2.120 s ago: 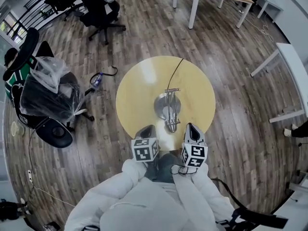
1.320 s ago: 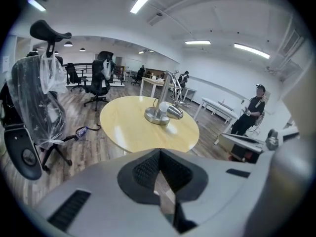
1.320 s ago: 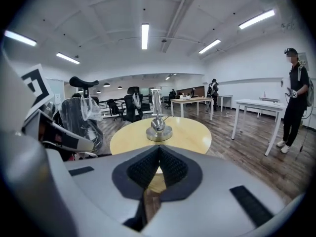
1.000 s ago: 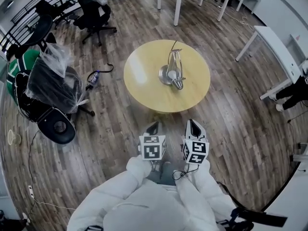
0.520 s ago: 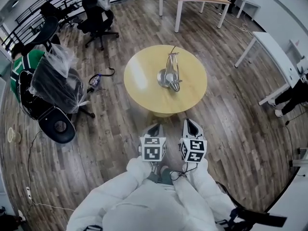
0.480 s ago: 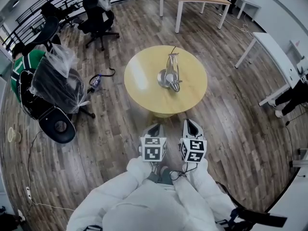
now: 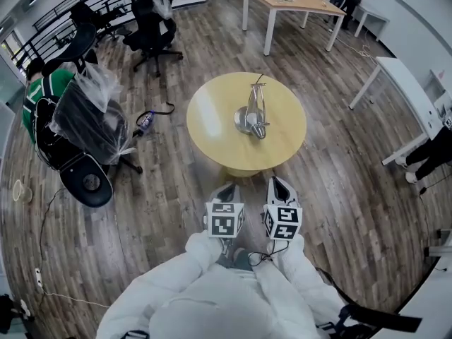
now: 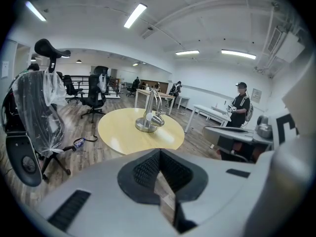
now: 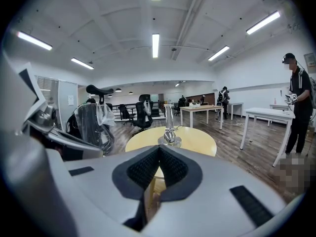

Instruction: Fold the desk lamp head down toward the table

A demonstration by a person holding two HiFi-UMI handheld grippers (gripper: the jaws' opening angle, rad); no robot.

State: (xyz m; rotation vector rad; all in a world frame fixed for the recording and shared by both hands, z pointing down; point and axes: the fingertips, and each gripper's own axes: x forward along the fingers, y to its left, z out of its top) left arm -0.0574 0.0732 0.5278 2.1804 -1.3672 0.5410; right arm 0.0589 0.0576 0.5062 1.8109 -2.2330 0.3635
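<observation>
**Both grippers closed and empty, held clear of the lamp table.**

I hold the left gripper [image 7: 224, 189] and the right gripper [image 7: 279, 183] side by side close to my body. Each has its jaws together with nothing between them. I judge this a stand-off posture, since no grip is needed at this range. The desk lamp [image 7: 253, 115] stands near the middle of the round yellow table [image 7: 212, 141], well apart from both tools. Its head [image 7: 260, 127] hangs low beside the base [image 7: 242, 122], so the fold appears complete.
</observation>
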